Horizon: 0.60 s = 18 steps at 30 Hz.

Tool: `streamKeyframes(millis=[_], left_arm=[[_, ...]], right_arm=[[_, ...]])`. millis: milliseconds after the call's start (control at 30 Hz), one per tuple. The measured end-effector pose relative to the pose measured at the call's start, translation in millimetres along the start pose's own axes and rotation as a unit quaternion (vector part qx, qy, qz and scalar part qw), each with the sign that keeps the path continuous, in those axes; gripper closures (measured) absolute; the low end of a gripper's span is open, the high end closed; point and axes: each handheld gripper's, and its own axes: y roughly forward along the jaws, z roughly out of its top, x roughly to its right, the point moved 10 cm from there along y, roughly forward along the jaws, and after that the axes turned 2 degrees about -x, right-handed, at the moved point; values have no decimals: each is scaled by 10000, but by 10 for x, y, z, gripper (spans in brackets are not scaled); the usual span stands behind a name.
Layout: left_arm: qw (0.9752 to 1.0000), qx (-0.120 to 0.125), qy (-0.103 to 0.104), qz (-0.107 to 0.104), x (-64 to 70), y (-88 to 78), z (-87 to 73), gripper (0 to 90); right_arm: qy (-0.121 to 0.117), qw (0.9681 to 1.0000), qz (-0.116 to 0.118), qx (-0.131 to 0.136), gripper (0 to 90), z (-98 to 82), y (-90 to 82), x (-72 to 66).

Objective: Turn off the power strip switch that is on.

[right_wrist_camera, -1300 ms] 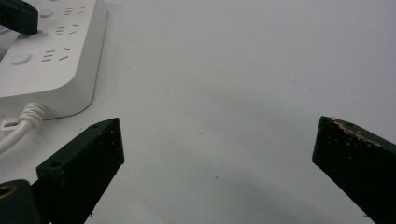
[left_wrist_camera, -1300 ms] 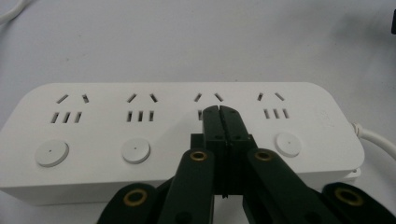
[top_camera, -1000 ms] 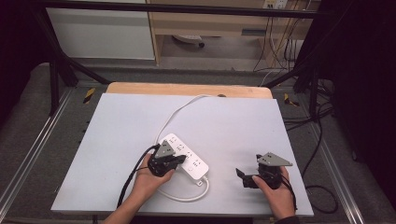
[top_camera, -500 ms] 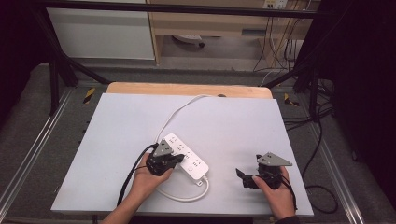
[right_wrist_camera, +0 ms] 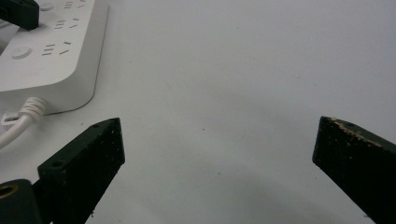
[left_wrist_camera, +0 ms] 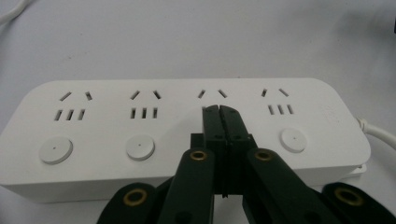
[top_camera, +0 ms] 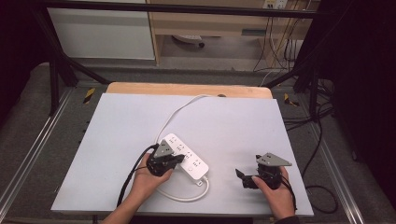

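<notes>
Pressing the unlabelled power strip — left gripper, jaws together (right gripper jaws wide).

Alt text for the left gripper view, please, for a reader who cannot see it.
The left gripper, its two black jaws shut together, has its tips over the third button position of a white power strip lying on a pale table. Round buttons sit below the other three socket groups, and the strip's cord leaves at right.
</notes>
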Motion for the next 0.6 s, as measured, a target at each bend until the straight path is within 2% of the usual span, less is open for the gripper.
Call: streamKeyframes(millis=[600], left_arm=[[10000,-19,-4,55,5,1,-1,900]], right_arm=[[-12,10000,7,-43,27,-17,4,-10]])
